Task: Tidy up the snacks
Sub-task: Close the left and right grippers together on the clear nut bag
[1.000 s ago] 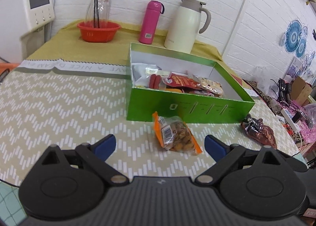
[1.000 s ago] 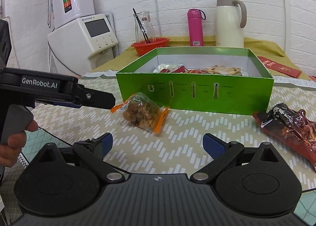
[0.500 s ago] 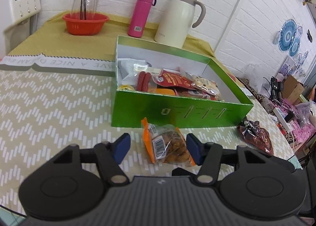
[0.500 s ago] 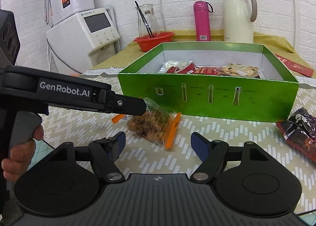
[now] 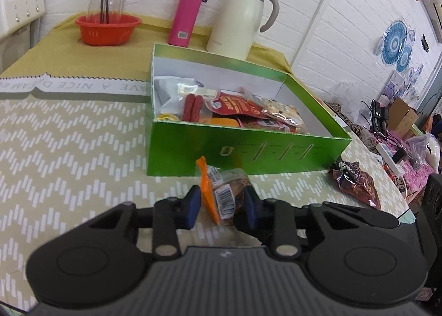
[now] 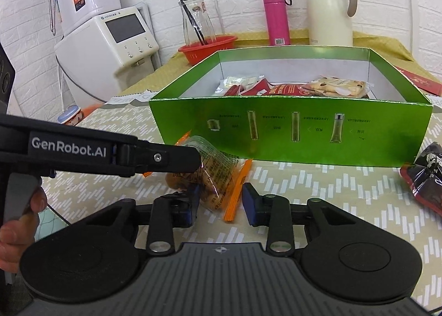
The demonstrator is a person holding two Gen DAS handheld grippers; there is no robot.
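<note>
Zigzag-clothed desk (image 5: 69, 150): left hand-held gripper (image 5: 221, 202) has just closed onto the nut packet (image 5: 223, 191) near the green box (image 5: 243, 150), right hand-held gripper (image 6: 219, 202) narrowing around it, contact unclear; next, lift into box.

Your left gripper (image 5: 221, 202) points forward and down, its jaws having just been closing on the snack packet (image 5: 225, 191), blue pads against both its sides. Your right gripper (image 6: 218, 201) tilts down likewise, jaws just narrowed around the same packet; whether its pads press it is unclear. Your left hand (image 6: 19, 222) wraps the handle.
</note>
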